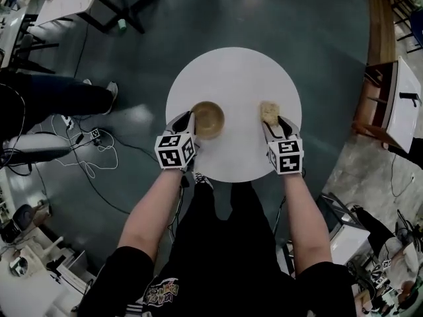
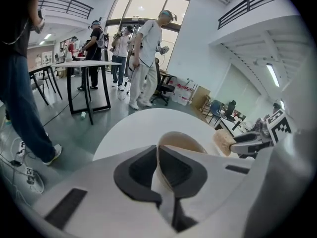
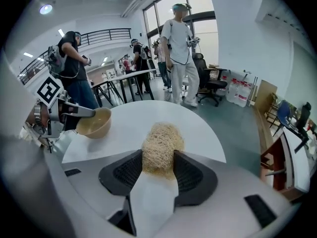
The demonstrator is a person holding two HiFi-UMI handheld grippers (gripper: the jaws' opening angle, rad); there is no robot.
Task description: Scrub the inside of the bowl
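A tan bowl [image 1: 208,119] sits left of centre on the round white table [image 1: 234,78]. My left gripper [image 1: 192,125] is shut on the bowl's near-left rim [image 2: 163,152], the thin wall pinched between its dark pads. My right gripper [image 1: 272,123] is shut on a beige fibrous scrubber [image 1: 268,111], which sticks out past the pads [image 3: 159,148] over the table's right half. The scrubber is apart from the bowl [image 3: 94,123], well to its right. In the left gripper view the scrubber [image 2: 224,142] and the right gripper show beyond the bowl.
The table stands on a dark teal floor. A person's legs [image 1: 59,98] and loose cables [image 1: 92,154] lie at the left. Wooden furniture [image 1: 390,104] stands at the right. Several people [image 3: 178,53] and desks stand further off in the room.
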